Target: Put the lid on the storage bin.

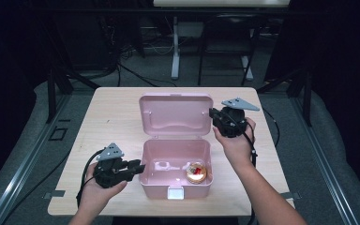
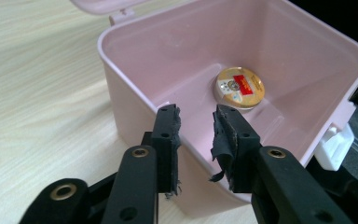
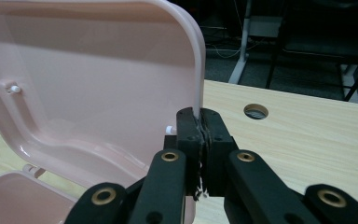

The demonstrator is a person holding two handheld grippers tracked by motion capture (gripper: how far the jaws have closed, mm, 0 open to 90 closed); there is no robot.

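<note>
A pink box [image 1: 176,174] sits at table centre, its lid [image 3: 98,70] pinched at the edge by the right gripper [image 3: 200,123], evidently to keep it open. At the box's nine o'clock, the left gripper [image 2: 196,126] stands parted and empty, apparently done placing the round gold tin [image 2: 240,87] inside.

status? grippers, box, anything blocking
Right gripper shut on lid edge, lid up. Left gripper open at box front wall. Tin inside. Nothing blocking.

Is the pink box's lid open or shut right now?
Open. The lid stands tilted back from the pink box, its edge clamped in the right gripper.
</note>
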